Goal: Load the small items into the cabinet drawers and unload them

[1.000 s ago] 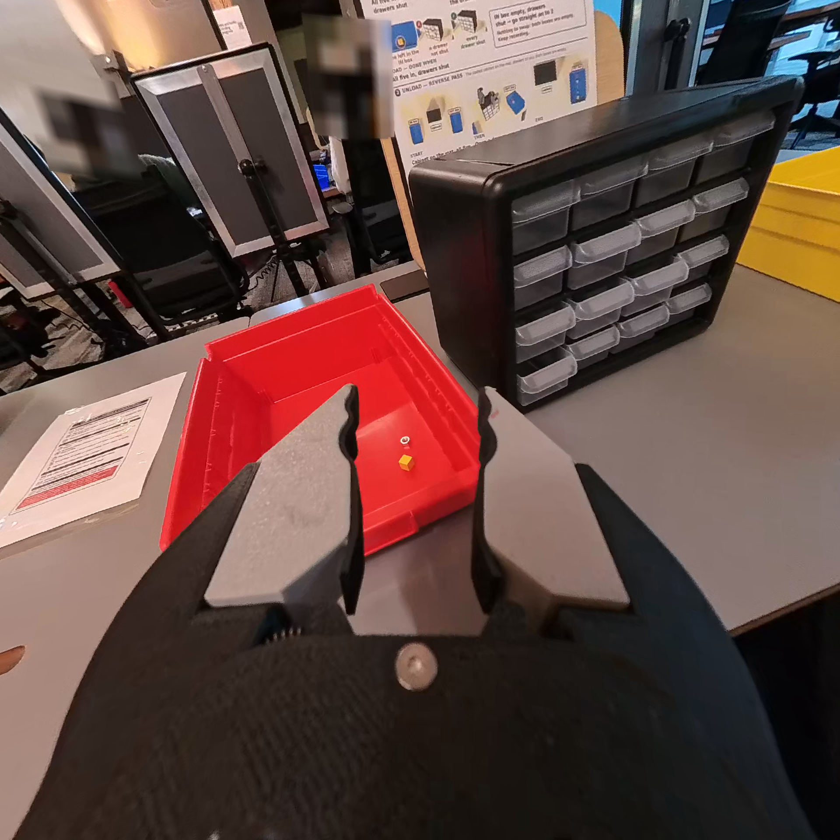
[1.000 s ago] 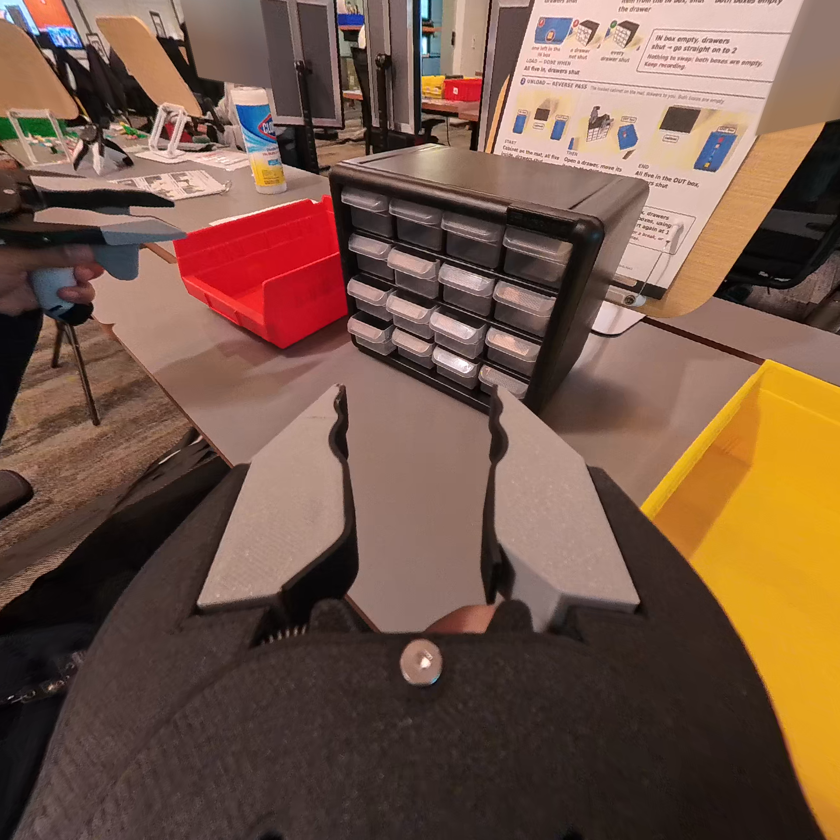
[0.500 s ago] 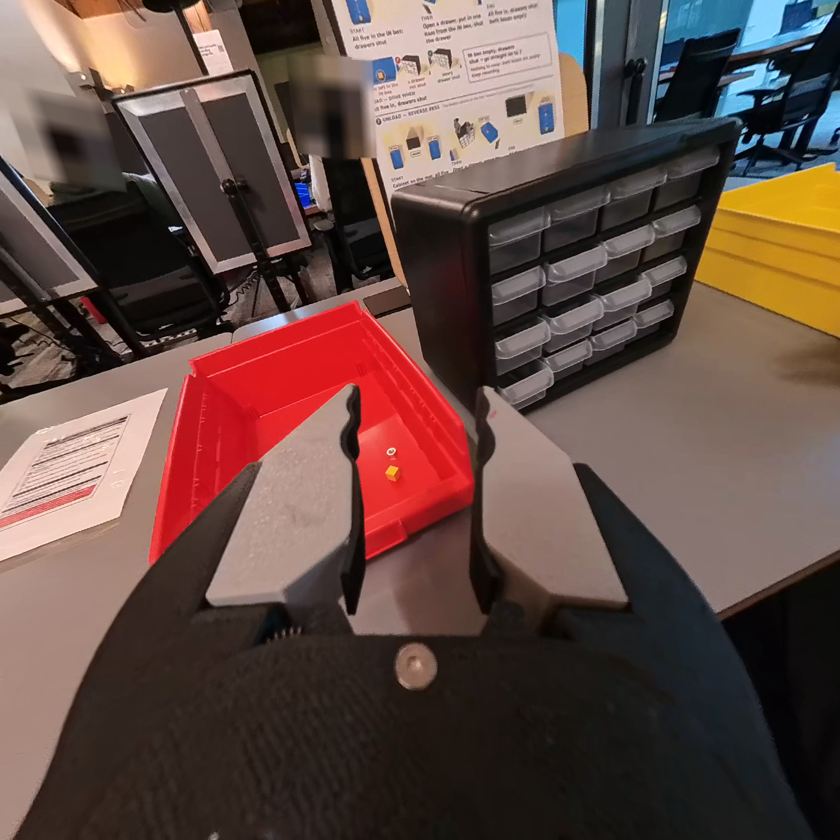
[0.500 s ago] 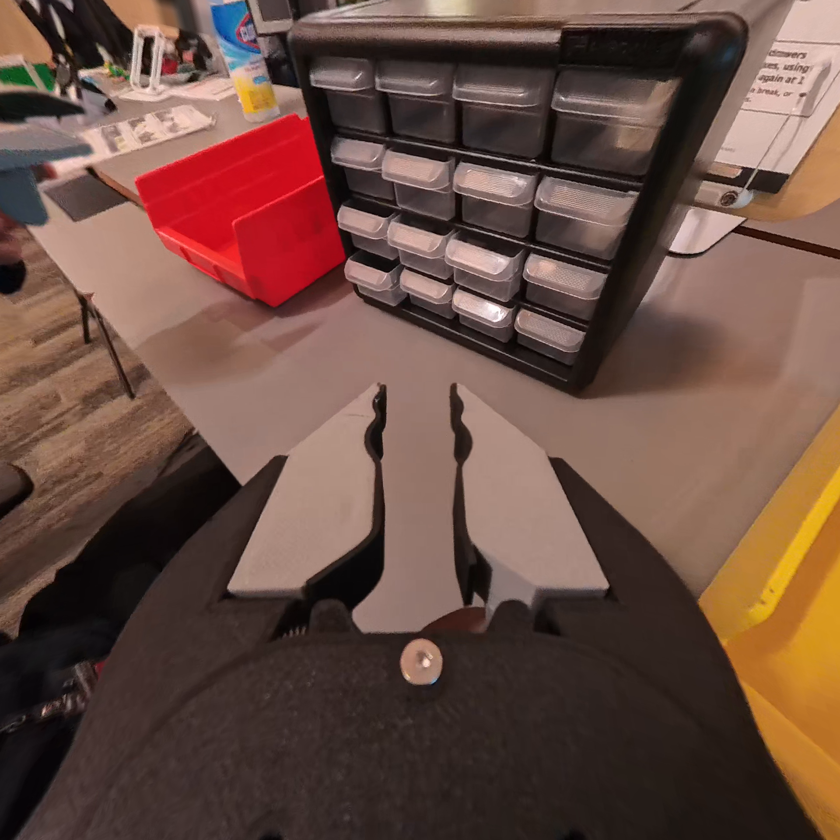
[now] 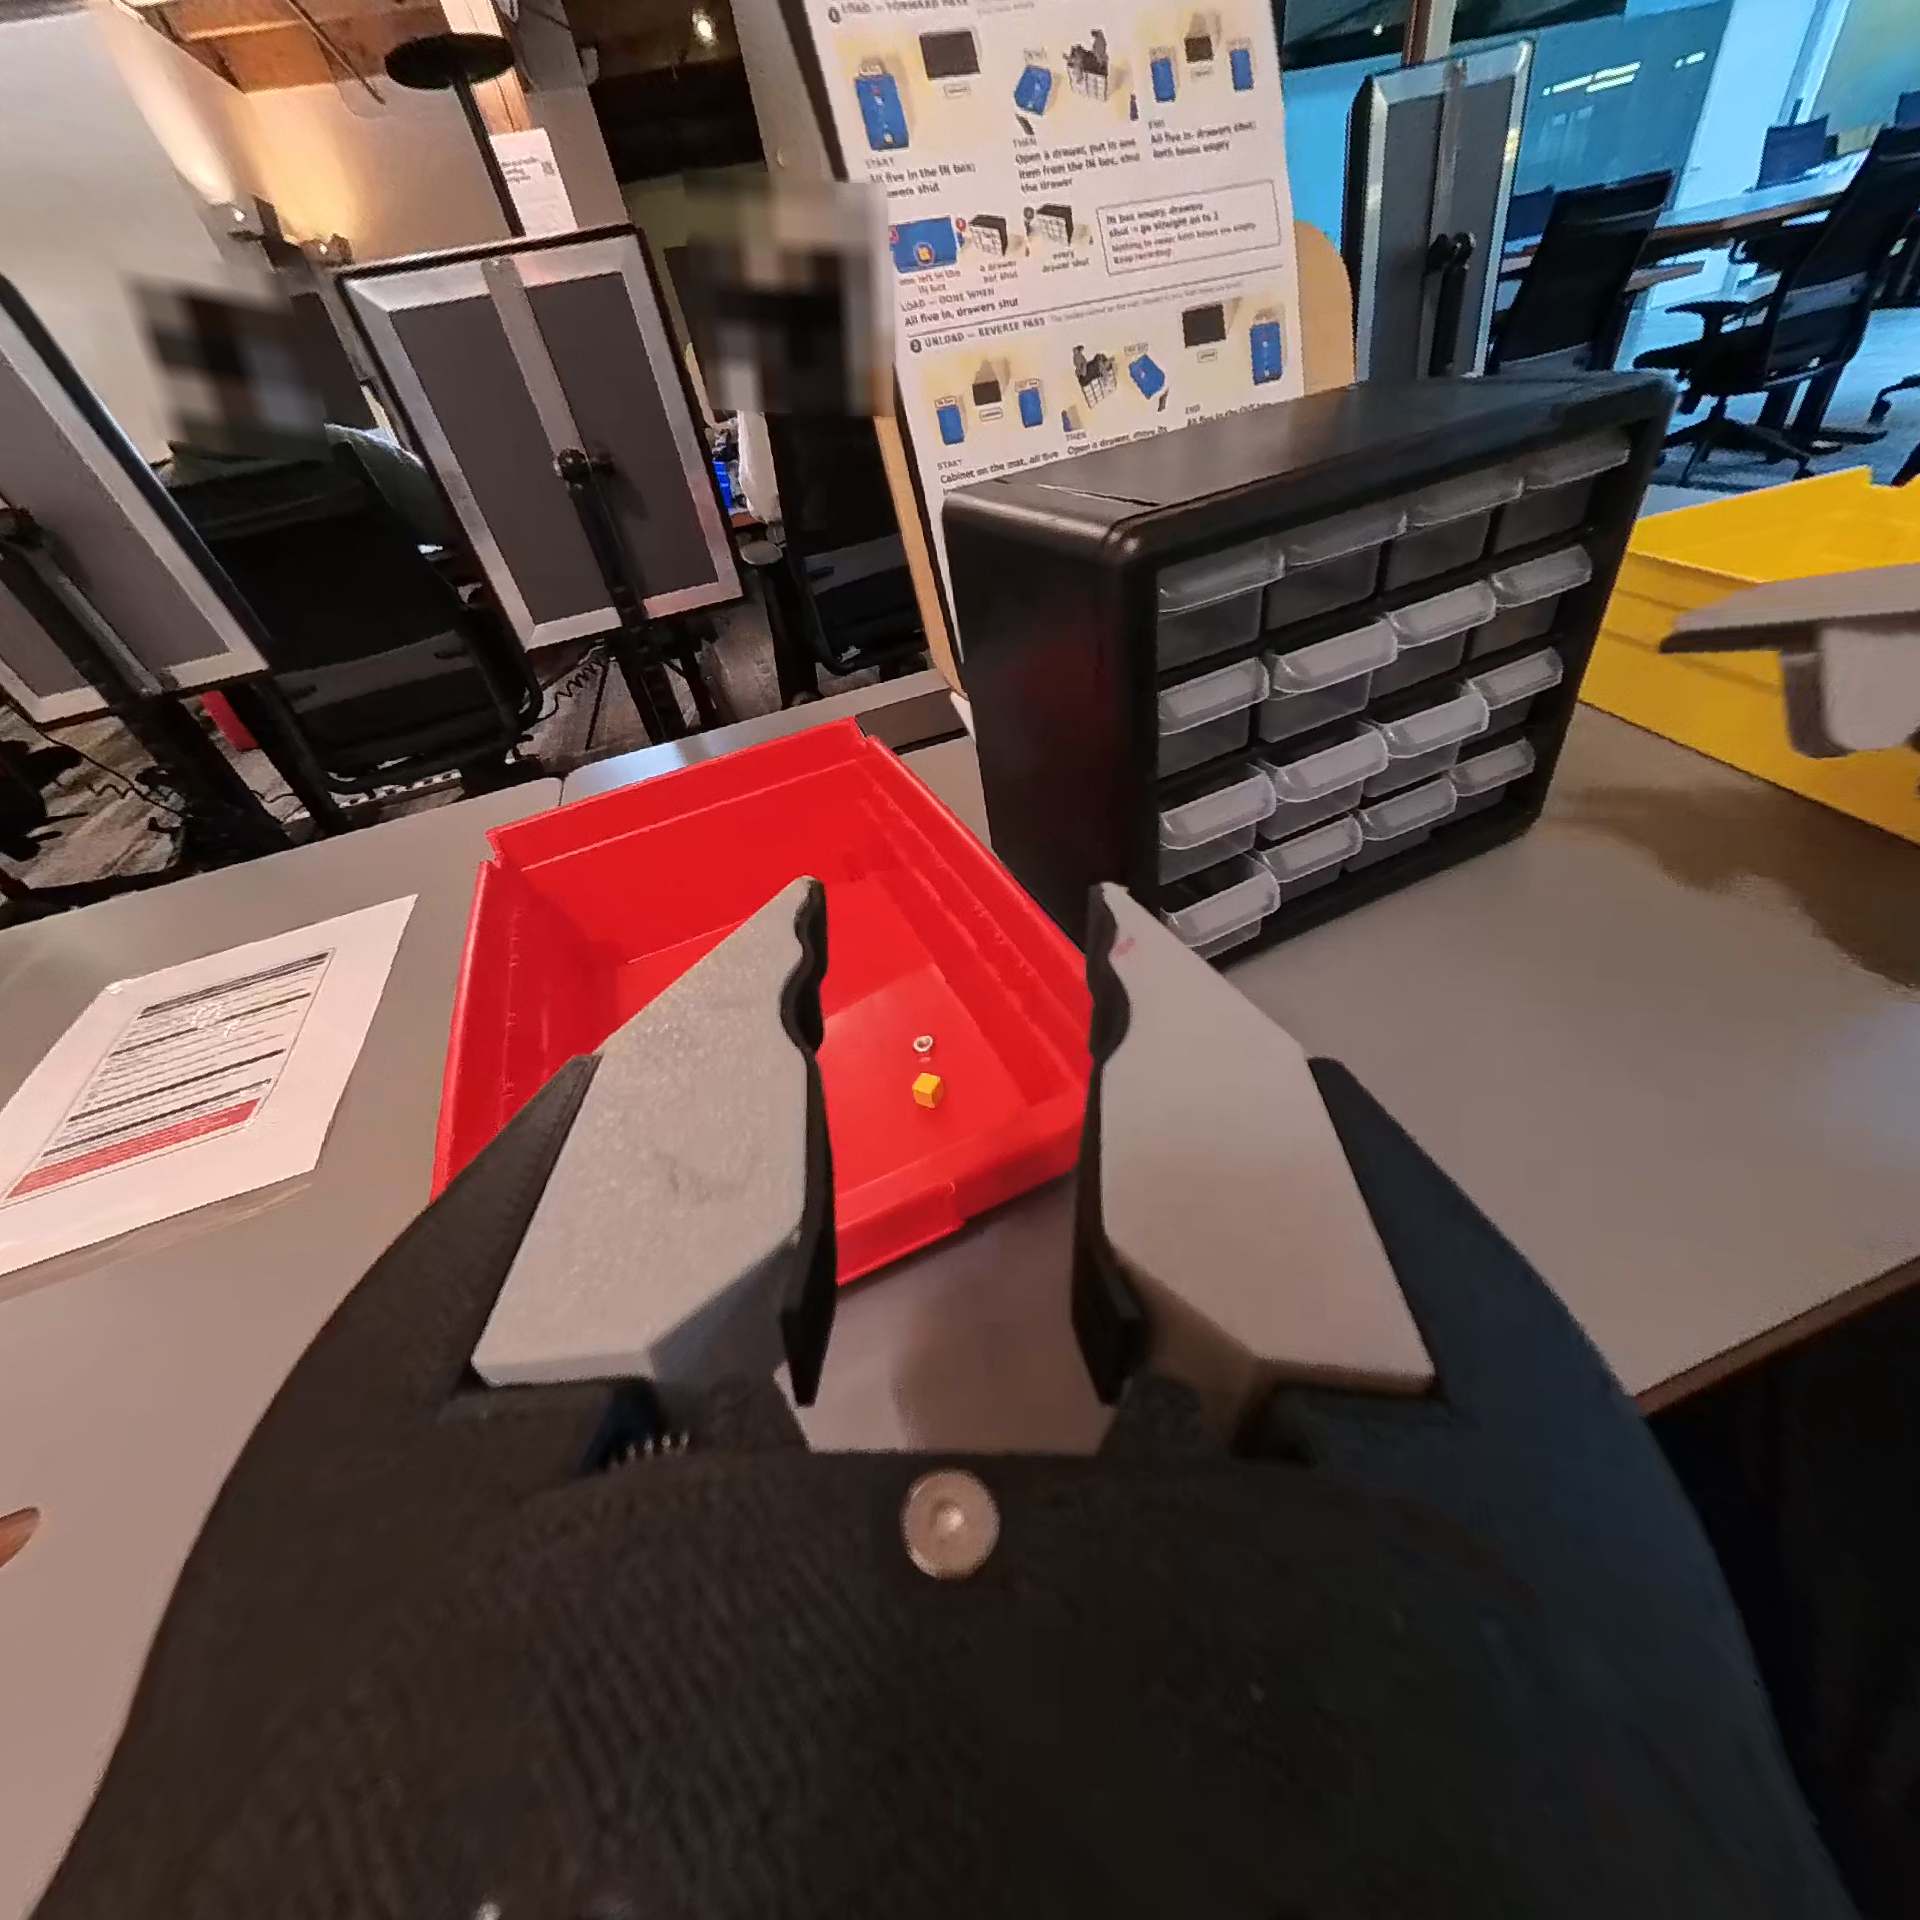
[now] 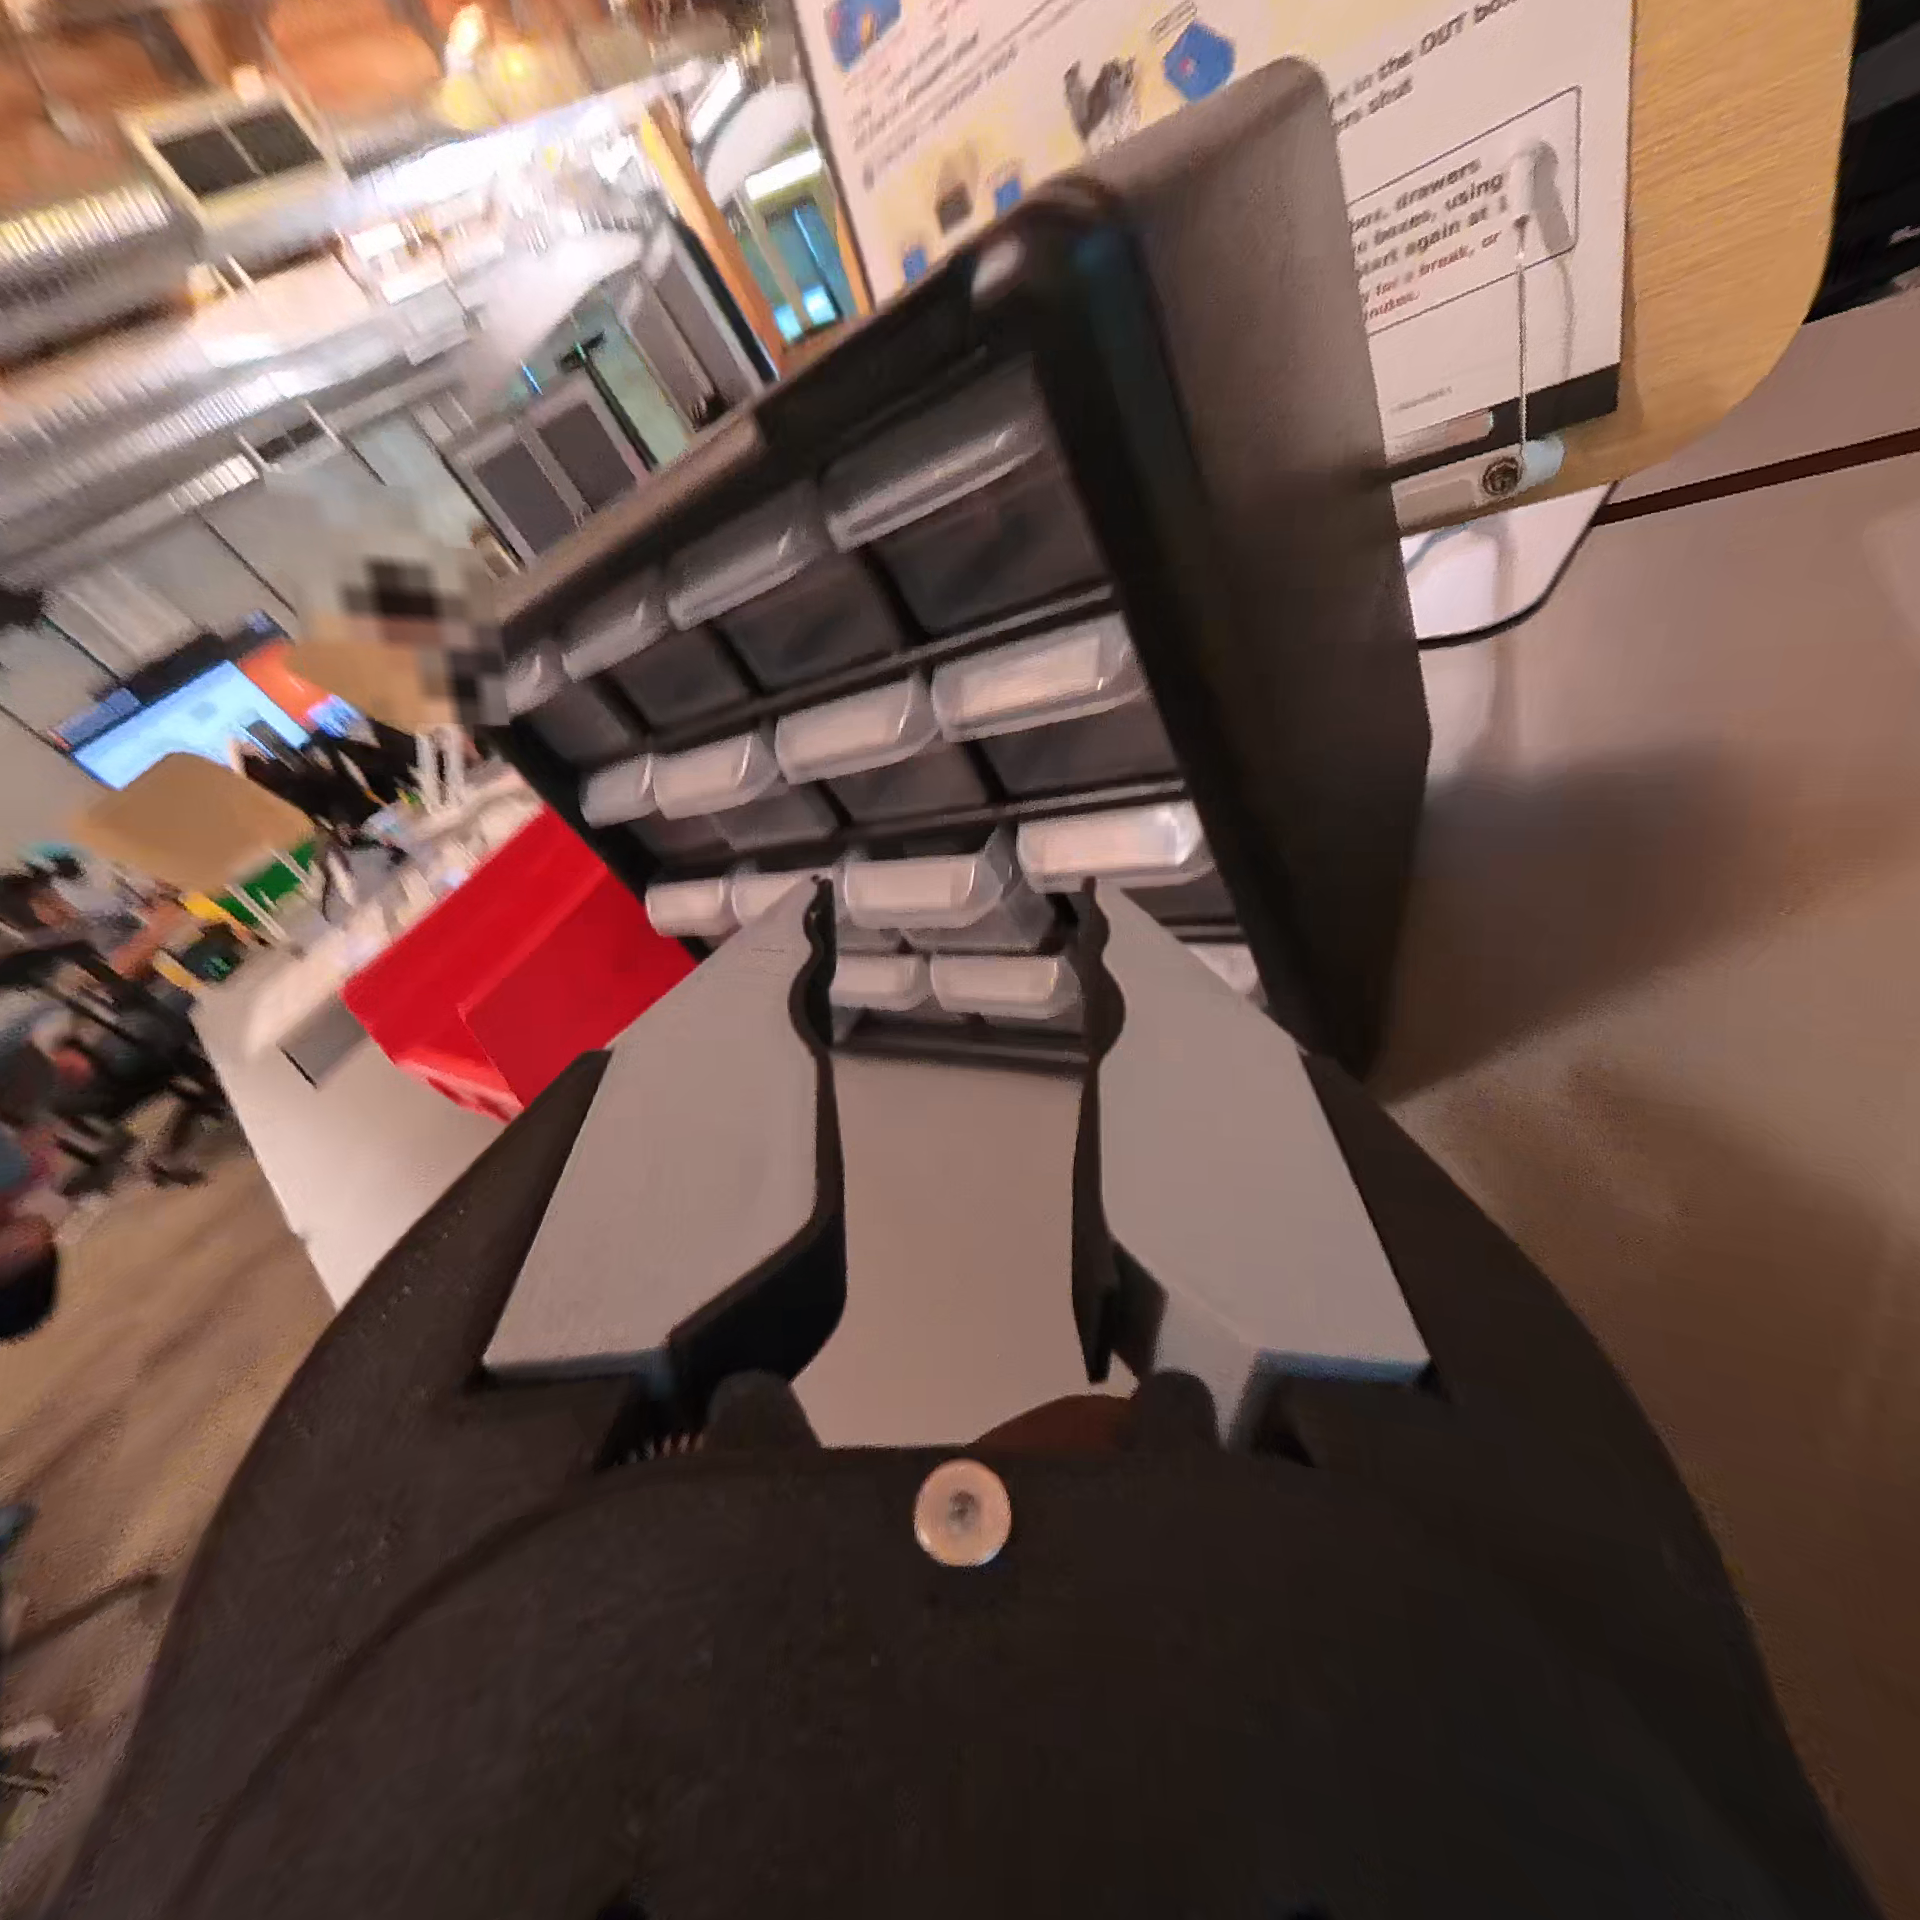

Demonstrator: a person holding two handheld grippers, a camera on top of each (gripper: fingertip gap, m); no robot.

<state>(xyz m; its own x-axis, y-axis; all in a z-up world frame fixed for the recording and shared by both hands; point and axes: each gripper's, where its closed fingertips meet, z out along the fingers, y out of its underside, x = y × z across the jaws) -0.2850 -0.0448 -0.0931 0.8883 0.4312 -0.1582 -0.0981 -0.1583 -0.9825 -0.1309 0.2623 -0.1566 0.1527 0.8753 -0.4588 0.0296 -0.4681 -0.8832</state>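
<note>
Cabinet drawers (image 6: 940, 883) motion-blurred beyond right claw (image 6: 951, 935)

red bin (image 5: 665, 883), black cabinet (image 5: 1049, 644), seemingly orange cube (image 5: 926, 1089)

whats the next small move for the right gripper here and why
Probably ease the right gripper forward onto a lower clear drawer of the black cabinet and pinch its front. It is open, holds nothing and already points at that drawer; every drawer looks shut, while the yellow cube waits in the red bin.
</note>
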